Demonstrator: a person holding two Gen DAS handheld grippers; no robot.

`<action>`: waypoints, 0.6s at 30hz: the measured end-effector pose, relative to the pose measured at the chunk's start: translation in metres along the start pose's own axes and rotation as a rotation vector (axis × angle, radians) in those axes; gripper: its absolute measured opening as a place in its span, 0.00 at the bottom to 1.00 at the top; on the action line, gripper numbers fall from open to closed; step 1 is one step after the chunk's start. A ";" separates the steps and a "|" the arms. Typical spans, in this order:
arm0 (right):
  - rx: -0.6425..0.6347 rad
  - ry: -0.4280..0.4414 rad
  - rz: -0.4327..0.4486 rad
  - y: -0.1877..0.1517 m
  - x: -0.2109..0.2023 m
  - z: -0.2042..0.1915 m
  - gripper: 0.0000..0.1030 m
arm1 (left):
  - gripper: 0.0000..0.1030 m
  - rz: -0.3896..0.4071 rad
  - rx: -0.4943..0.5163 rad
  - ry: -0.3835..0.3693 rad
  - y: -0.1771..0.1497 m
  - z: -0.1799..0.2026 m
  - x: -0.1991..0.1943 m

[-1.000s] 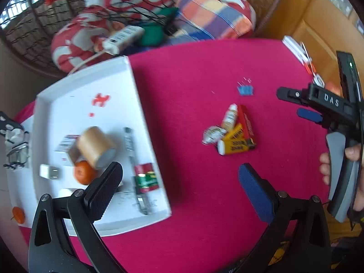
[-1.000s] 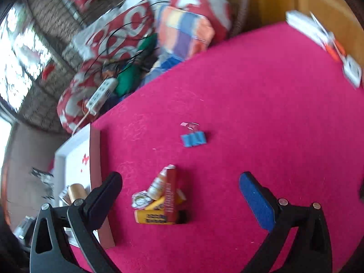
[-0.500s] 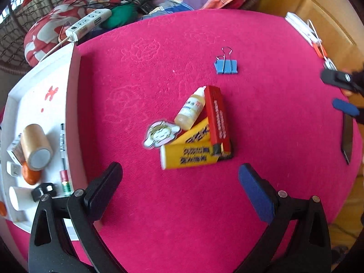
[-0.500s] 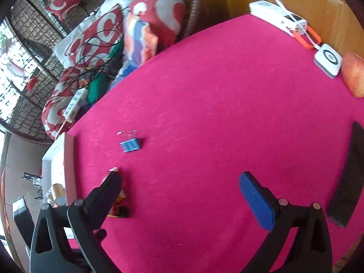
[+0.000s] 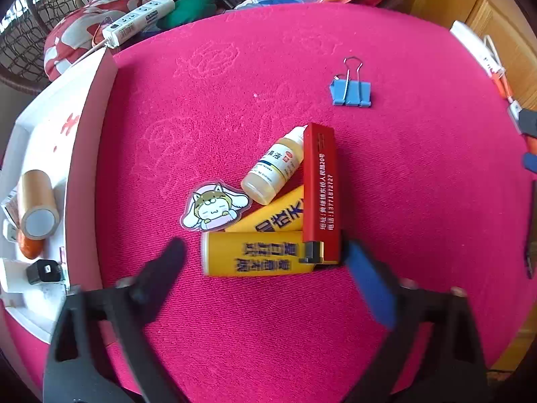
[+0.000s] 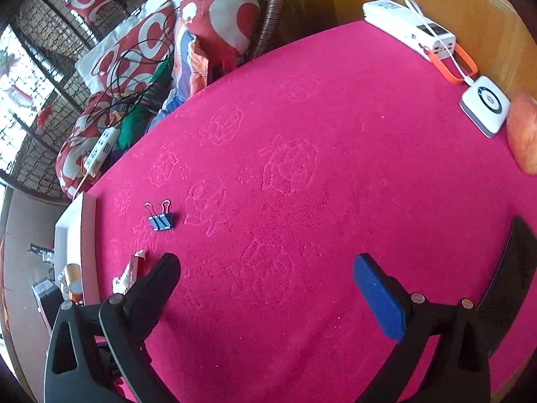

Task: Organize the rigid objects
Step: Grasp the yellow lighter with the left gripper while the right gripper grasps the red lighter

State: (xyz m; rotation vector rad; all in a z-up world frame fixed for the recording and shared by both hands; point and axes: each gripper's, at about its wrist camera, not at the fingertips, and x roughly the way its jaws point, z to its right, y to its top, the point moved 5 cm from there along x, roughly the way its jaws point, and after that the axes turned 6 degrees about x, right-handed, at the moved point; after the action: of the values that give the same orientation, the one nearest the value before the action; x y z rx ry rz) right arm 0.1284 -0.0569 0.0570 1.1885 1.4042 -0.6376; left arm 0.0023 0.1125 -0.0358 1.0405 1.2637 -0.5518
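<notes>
On the red cloth lies a small pile: a yellow lighter [image 5: 258, 257] lying crosswise, a second yellow one [image 5: 278, 215] under a red lighter [image 5: 320, 188], a small dropper bottle [image 5: 273, 171] and a cat sticker [image 5: 211, 208]. My left gripper [image 5: 265, 255] is low over the pile with its jaws closing. The crosswise yellow lighter and the red lighter's end lie between them, and a gap shows at the black finger [image 5: 171, 255]. A blue binder clip [image 5: 350, 90] lies beyond the pile. My right gripper [image 6: 265, 275] stands open over bare cloth, right of the binder clip [image 6: 161, 220].
A white tray [image 5: 84, 141] at the left holds a brown roll [image 5: 37, 201], an orange piece and small items. At the right edge are a white power bank [image 6: 409, 28], a round white device [image 6: 485, 105], an apple [image 6: 523, 134] and a dark flat object [image 6: 513, 268]. Cushions and a power strip [image 5: 137, 23] lie behind the table.
My left gripper moved from over the tray to the pile, came lower, and its jaws narrowed around the yellow lighter. My right gripper drifted right, away from the pile.
</notes>
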 end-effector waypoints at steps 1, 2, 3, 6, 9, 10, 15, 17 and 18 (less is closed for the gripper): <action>-0.006 0.005 -0.005 0.000 0.001 -0.001 1.00 | 0.78 0.002 0.000 0.000 0.000 -0.002 -0.001; -0.011 0.013 -0.012 0.000 0.003 -0.003 1.00 | 0.78 0.004 0.000 0.003 -0.002 -0.004 -0.002; -0.016 0.022 -0.022 0.000 0.004 -0.005 1.00 | 0.78 0.004 -0.005 -0.006 -0.004 -0.006 -0.004; -0.040 0.082 -0.080 -0.002 0.014 -0.020 1.00 | 0.78 0.002 -0.037 -0.029 -0.010 -0.015 -0.010; -0.032 0.129 -0.200 -0.009 0.030 -0.039 1.00 | 0.78 0.011 -0.057 -0.044 -0.016 -0.024 -0.020; -0.025 0.129 -0.240 -0.012 0.036 -0.045 1.00 | 0.78 0.014 -0.057 -0.042 -0.018 -0.025 -0.023; -0.124 0.167 -0.305 -0.030 0.055 -0.091 1.00 | 0.78 0.026 -0.077 -0.061 -0.032 -0.035 -0.040; -0.135 0.196 -0.319 -0.037 0.060 -0.106 1.00 | 0.78 0.029 -0.082 -0.068 -0.043 -0.031 -0.050; -0.135 0.208 -0.328 -0.039 0.063 -0.112 1.00 | 0.78 0.030 -0.086 -0.074 -0.046 -0.033 -0.052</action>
State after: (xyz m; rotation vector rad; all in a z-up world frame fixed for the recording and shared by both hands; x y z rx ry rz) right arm 0.0572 0.0484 0.0132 0.9455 1.8116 -0.6455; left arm -0.0663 0.1099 0.0000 0.9582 1.1946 -0.5043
